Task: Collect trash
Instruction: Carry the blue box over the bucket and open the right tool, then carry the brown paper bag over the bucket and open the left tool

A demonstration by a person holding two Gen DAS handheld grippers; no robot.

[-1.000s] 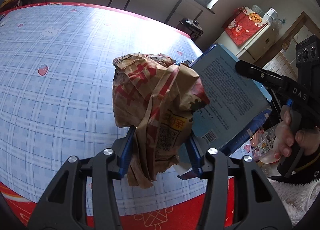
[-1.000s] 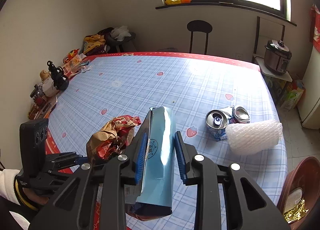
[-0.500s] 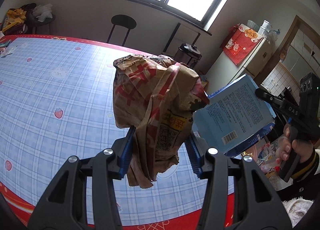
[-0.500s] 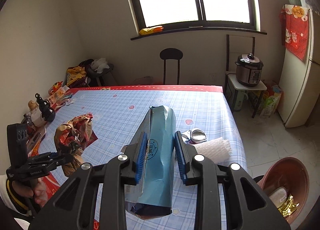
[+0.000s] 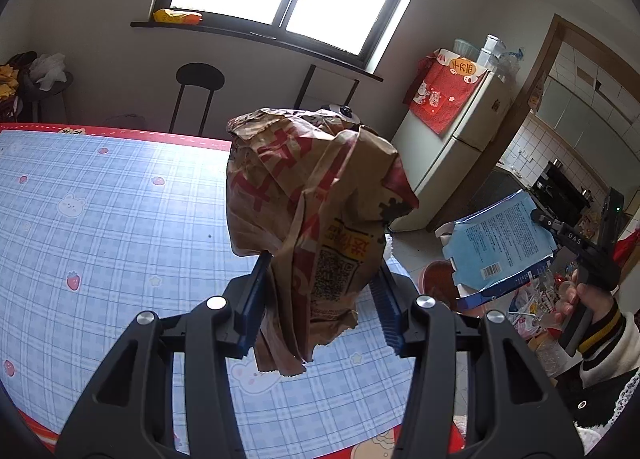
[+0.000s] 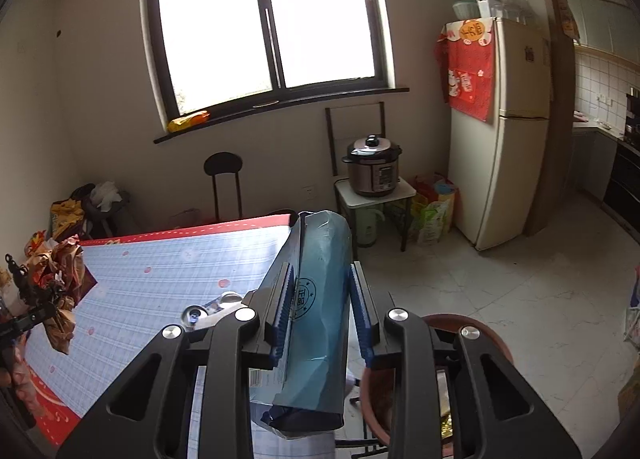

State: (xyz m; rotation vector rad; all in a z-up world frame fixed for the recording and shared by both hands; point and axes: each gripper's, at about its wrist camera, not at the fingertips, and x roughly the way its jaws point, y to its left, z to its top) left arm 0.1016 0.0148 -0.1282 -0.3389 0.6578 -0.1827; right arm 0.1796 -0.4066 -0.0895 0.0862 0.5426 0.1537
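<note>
My left gripper (image 5: 320,295) is shut on a crumpled brown and red paper bag (image 5: 312,211) and holds it up above the blue checked table (image 5: 100,227). My right gripper (image 6: 322,307) is shut on a flattened blue carton (image 6: 320,315), held off the table's right edge above a brown bin (image 6: 472,335). The carton also shows in the left wrist view (image 5: 500,247), and the paper bag in the right wrist view (image 6: 60,279). Crushed cans (image 6: 208,309) lie on the table near its right edge.
A black stool (image 6: 222,179), a pressure cooker (image 6: 374,171) on a small white stand and a fridge (image 6: 504,131) stand beyond the table. Bags sit on the tiled floor by the fridge. The bin holds some trash (image 6: 446,423).
Both grippers have lifted and swung right with their loads. The blue carton has moved off the table's right side to above the brown bin. The paper bag stays gripped.
</note>
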